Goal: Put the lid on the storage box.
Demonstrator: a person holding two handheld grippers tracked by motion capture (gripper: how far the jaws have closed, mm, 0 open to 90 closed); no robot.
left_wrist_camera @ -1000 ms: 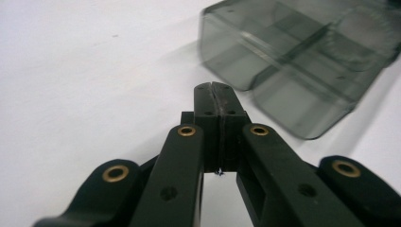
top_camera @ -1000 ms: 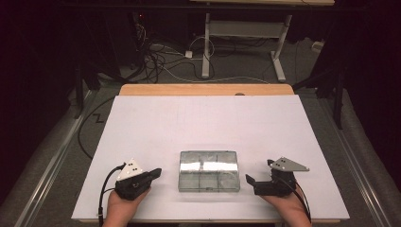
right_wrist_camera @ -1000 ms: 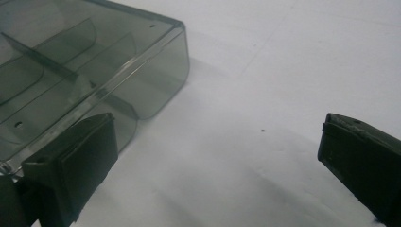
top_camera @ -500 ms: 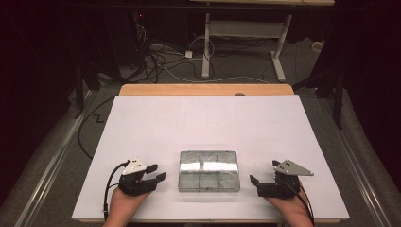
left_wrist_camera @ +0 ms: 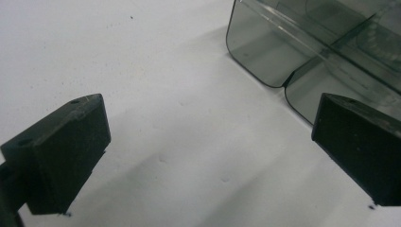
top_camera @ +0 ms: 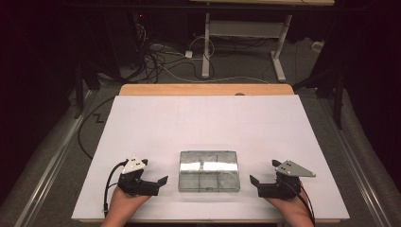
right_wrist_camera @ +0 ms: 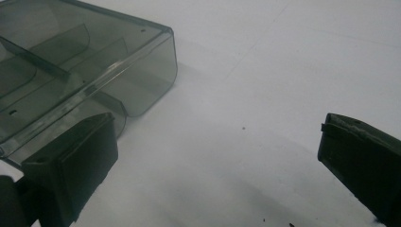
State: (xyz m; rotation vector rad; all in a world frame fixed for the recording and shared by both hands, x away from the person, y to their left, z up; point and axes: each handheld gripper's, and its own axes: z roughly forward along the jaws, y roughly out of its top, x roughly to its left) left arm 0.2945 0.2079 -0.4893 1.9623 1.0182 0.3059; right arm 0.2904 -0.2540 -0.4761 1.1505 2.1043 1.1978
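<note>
step: both tongs parked either side of the clear box on the desk, nothing grabbed yet
left tongs: just been opening, now wide, empty
right tongs: wide, empty
next: probably close in on the box sides

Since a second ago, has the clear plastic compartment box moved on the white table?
No. The clear plastic compartment box sits at the same spot near the white table's near edge.
</note>
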